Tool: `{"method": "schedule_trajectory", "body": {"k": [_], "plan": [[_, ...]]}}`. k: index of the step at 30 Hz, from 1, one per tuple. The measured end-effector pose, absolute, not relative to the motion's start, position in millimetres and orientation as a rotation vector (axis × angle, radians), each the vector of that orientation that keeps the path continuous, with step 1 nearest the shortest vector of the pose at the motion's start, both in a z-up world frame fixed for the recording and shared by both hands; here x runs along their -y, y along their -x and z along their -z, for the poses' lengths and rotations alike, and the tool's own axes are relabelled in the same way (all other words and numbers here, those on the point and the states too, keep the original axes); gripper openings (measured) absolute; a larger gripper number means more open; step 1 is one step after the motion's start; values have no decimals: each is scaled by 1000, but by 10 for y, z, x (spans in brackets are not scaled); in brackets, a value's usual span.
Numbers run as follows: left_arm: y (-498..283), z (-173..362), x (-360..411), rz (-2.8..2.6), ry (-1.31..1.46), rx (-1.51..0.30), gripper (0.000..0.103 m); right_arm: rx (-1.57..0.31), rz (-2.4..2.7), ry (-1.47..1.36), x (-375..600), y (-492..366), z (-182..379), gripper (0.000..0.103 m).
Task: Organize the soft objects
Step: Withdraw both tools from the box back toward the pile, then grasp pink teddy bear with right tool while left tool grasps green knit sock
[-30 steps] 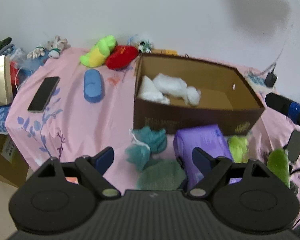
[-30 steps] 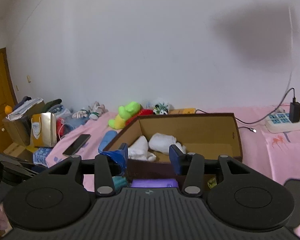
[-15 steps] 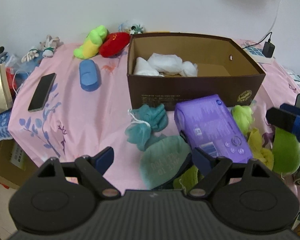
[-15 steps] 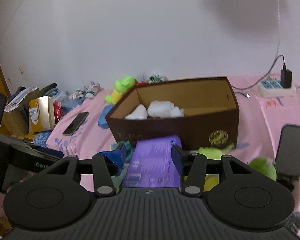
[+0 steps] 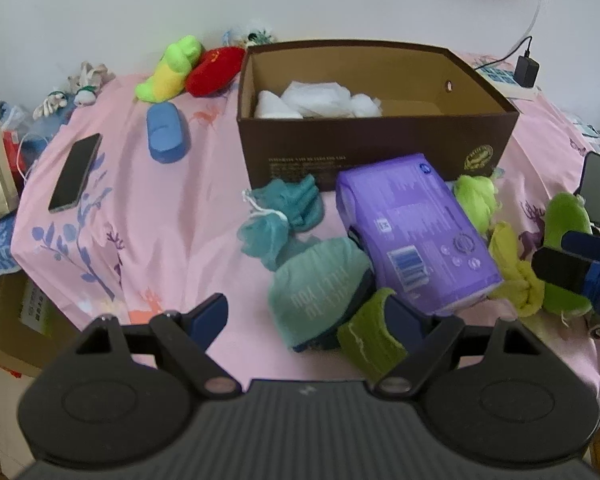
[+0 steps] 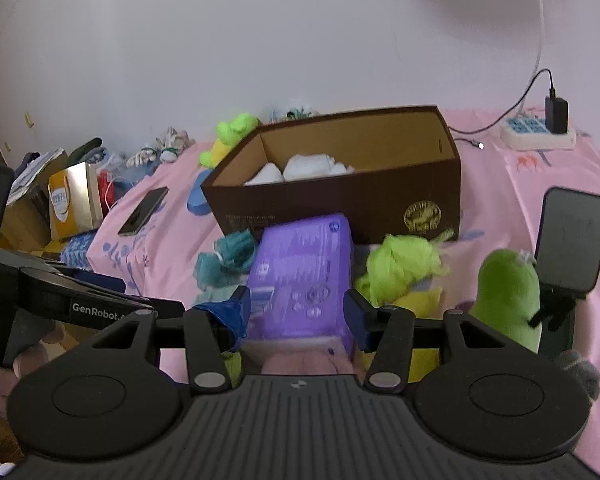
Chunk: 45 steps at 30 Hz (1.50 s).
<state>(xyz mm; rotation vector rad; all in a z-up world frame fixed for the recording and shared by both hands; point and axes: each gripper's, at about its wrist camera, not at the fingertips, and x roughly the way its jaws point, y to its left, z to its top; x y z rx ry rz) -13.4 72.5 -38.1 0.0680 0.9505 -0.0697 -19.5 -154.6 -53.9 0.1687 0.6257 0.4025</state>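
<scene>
An open brown cardboard box (image 5: pixel 376 152) with white soft pieces (image 5: pixel 316 100) inside stands on the pink sheet. In front of it lie a purple soft pack (image 5: pixel 416 232), a teal mesh puff (image 5: pixel 276 224), a teal knit hat (image 5: pixel 320 280), a green knit piece (image 5: pixel 368 336), lime yarn (image 5: pixel 476 200), a yellow cloth (image 5: pixel 516 272) and a green plush (image 5: pixel 568 232). My left gripper (image 5: pixel 306 316) hangs open over the hat. My right gripper (image 6: pixel 296 312) is open, its fingers framing the near end of the purple pack (image 6: pixel 304 272) without pressing it.
A phone (image 5: pixel 74 178), a blue case (image 5: pixel 166 132), a yellow-green plush (image 5: pixel 172 68) and a red plush (image 5: pixel 214 70) lie left of the box. A phone on a stand (image 6: pixel 572 248) and a power strip (image 6: pixel 536 136) are at the right. Boxes and a gold bag (image 6: pixel 74 200) stand beyond the left edge.
Both grippers have come down and tipped toward the pile in front of the box. The purple pack now sits between the right fingers, which stand a little wider apart.
</scene>
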Motion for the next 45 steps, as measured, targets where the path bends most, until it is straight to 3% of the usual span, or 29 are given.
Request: {"method": "schedule_trajectory", "body": {"k": [17,31,45], "plan": [[347,769,-900,154,26,-1066,86,-841,-437,-181,1670,286,908,37],[392,881,-535,345,-70,-956,86,-987,-426,-362,1748,87,1238,40],[169,1125,-541,319,-75,-1002,86,-1027,-492,-408,1622,-31,1364,44]]}}
